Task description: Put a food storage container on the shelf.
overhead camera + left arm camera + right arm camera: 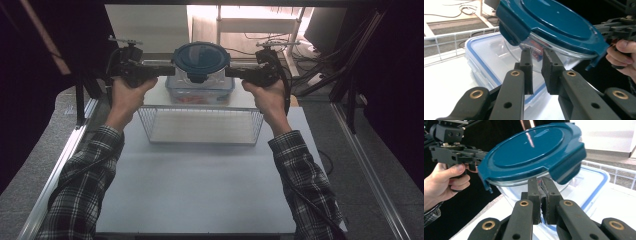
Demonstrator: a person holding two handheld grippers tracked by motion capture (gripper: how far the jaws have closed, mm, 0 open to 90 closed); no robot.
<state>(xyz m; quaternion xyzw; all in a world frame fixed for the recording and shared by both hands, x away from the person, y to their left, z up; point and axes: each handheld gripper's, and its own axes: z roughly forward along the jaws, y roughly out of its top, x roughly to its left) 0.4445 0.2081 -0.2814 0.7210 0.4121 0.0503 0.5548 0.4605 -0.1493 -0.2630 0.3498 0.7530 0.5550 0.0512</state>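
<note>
A round glass container with a dark blue lid (201,56) (554,22) (529,150) is above a clear rectangular box with a blue-rimmed lid (200,92) (486,57) (594,182); I cannot tell whether it rests on that box. My left gripper (172,70) (537,52) points at its left side with its tips at the glass wall just under the lid. Its jaws stand a narrow gap apart with nothing between them. My right gripper (227,71) (541,180) meets the opposite side, jaws shut together, tips against the glass.
A white wire basket (200,125) stands in front of the rectangular box on the white table top (200,185). Dark frames and rails run along both sides of the table. Shelving and cables lie beyond the far edge.
</note>
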